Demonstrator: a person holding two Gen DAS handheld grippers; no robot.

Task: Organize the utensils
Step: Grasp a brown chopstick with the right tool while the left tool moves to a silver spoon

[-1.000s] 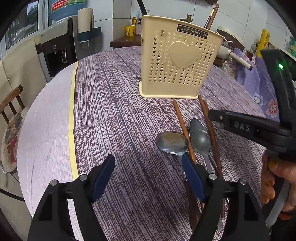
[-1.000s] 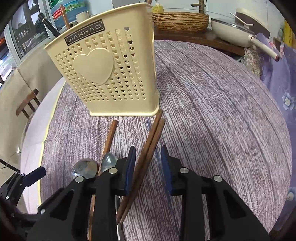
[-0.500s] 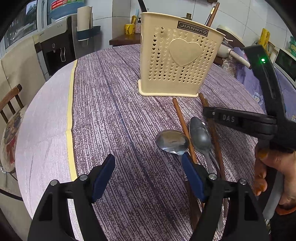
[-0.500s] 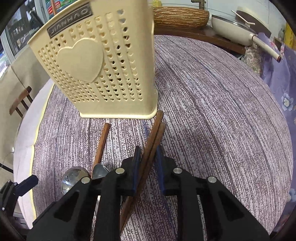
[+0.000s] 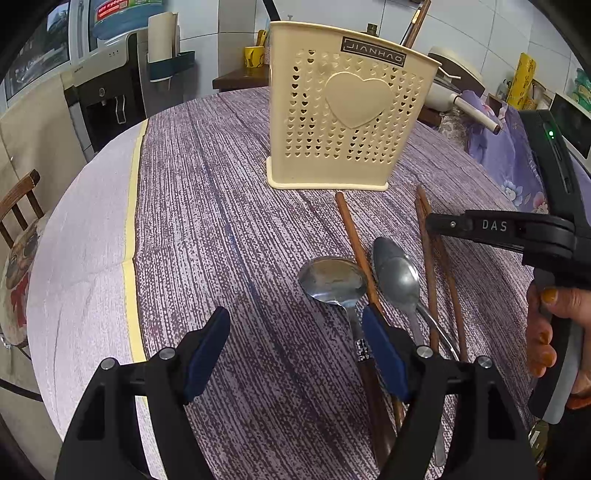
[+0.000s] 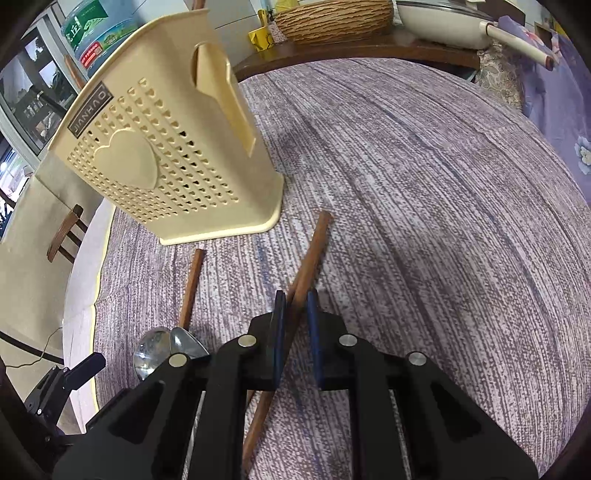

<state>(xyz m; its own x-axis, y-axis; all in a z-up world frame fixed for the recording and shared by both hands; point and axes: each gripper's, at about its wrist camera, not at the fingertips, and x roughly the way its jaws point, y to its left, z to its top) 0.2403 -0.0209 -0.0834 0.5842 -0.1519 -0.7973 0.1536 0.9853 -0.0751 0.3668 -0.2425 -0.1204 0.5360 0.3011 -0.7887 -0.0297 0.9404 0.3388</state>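
A cream perforated utensil holder (image 5: 347, 122) (image 6: 166, 162) stands upright on the purple tablecloth. In front of it lie two metal spoons (image 5: 332, 280) (image 5: 397, 273), a single brown chopstick (image 5: 351, 232) (image 6: 192, 284) and a pair of chopsticks (image 5: 421, 206) (image 6: 314, 243). My right gripper (image 6: 295, 306) (image 5: 430, 223) is closing its jaws on that pair, and the blue pads touch the sticks on both sides. My left gripper (image 5: 295, 317) hangs open low over the cloth with nothing between its fingers. One spoon's handle runs just beside its right finger.
A person's hand (image 5: 546, 332) holds the right gripper. A pan (image 5: 454, 96), a woven basket (image 6: 332, 18) and flowered purple fabric (image 5: 517, 166) sit behind the table. A wooden chair (image 5: 18, 206) stands past the left edge, where a yellow stripe (image 5: 129, 240) runs.
The right gripper's jaws narrowed around the chopstick pair until the pads met it, while the gripper rolled and moved closer to the table. The left gripper stayed still.
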